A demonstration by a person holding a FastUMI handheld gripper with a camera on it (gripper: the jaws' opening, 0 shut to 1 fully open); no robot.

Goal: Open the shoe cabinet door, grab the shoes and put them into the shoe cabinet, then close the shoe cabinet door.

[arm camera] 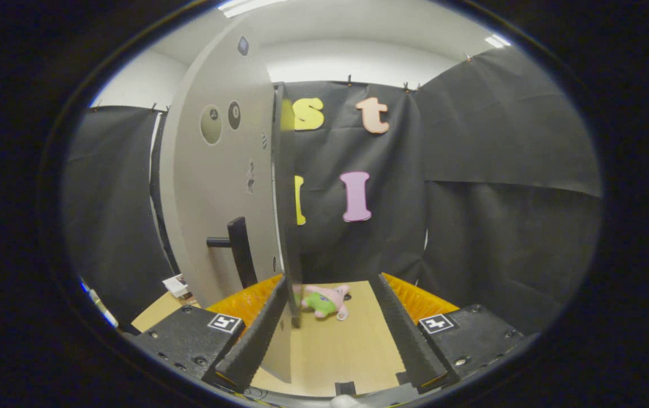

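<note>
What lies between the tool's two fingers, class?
In the gripper view, the open tool has the cabinet door's edge by its left finger, bare wooden tabletop across the gap, and a pink plush toy just beyond.

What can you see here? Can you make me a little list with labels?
door: grey cabinet door, seen nearly edge-on, its free edge between the fingers
handle: dark bar handle on the door's face
gripper: gripper open, left finger beside the door's edge, not squeezing it
toy: pink and green plush toy lying on the table beyond the fingers
table: light wooden table
shoes: cannot tell where
</note>
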